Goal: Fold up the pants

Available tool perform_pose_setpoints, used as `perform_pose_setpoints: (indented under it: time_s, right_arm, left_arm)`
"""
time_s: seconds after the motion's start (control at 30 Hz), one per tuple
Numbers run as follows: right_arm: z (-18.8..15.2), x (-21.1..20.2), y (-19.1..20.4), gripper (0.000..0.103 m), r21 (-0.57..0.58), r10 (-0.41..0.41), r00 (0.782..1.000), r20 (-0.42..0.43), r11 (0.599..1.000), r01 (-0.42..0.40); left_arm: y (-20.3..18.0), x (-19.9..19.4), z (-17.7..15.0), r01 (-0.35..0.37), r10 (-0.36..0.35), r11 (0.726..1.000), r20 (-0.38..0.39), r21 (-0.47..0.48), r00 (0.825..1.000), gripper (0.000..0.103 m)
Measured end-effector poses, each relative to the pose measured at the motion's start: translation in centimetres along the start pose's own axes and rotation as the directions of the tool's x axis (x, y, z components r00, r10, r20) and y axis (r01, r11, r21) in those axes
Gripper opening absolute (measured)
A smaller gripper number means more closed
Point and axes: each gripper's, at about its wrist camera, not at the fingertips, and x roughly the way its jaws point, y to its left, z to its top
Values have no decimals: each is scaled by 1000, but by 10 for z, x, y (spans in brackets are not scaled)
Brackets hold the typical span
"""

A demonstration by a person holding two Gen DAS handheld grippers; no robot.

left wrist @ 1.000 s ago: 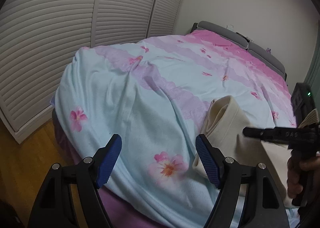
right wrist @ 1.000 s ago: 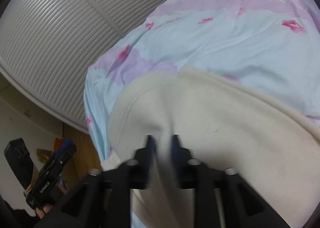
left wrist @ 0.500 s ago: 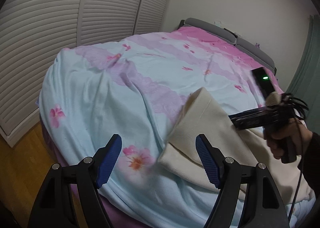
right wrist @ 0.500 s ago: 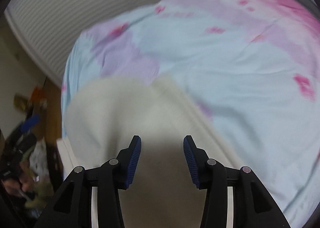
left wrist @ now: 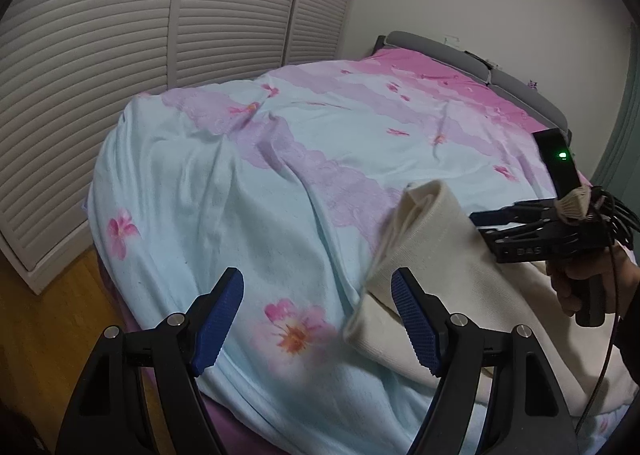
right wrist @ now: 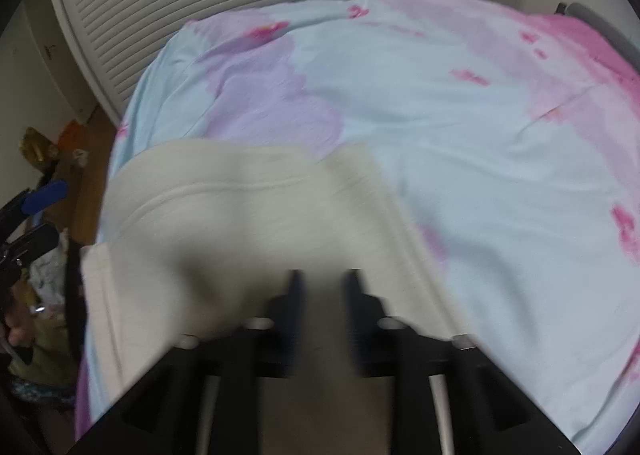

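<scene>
Letting go after a fold, lining up the next one.
Cream pants point(left wrist: 436, 251) lying doubled on the bed point(left wrist: 248, 191). Right gripper point(right wrist: 322, 283) just opening, cloth below, nothing pinched; left gripper point(left wrist: 318, 319) spread, empty. Best to seize both layers at the near hem.

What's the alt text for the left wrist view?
Cream pants lie folded on a bed with a floral quilt, the left gripper hanging open at their edge. At right, a hand holds the right gripper over them.
</scene>
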Motion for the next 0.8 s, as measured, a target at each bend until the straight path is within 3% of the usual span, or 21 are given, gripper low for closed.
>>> perform_pose_setpoints:
  time_s: [0.03, 0.13, 0.23, 0.3, 0.33, 0.4, 0.6, 0.67, 0.8]
  right_arm:
    - [1, -1, -2, 60, 1, -15, 1000, 14, 1000, 15]
    - [5, 7, -10, 59, 25, 16, 1000, 8, 1000, -16]
    - [3, 26, -21, 36, 115, 181, 982, -49, 978, -174]
    - [0, 31, -24, 22, 150, 219, 974, -57, 966, -209]
    - [0, 30, -26, 9, 166, 233, 971, -52, 961, -222]
    - [0, 30, -26, 7, 184, 235, 971, -45, 957, -223]
    - [7, -7, -20, 6, 125, 115, 991, 65, 985, -122]
    - [11, -19, -25, 6, 110, 32, 995, 94, 993, -43]
    - [10, -6, -41, 6, 127, -52, 997, 52, 991, 46]
  left_arm:
    - [1, 2, 1, -2, 2, 1000, -2, -4, 1000, 76]
    - [4, 8, 3, -15, 14, 1000, -8, -14, 1000, 76]
    - [6, 10, 4, -21, 20, 999, -9, -25, 1000, 76]
    - [6, 11, 5, -26, 26, 999, -7, -26, 1000, 76]
    - [7, 11, 5, -28, 28, 999, -7, -26, 1000, 76]
    - [8, 11, 5, -31, 31, 999, -4, -28, 999, 76]
    - [11, 10, 6, -46, 46, 998, 6, -40, 999, 76]
    - [11, 11, 7, -48, 49, 998, 5, -41, 999, 76]
    - [12, 11, 8, -54, 54, 998, -1, -41, 999, 76]
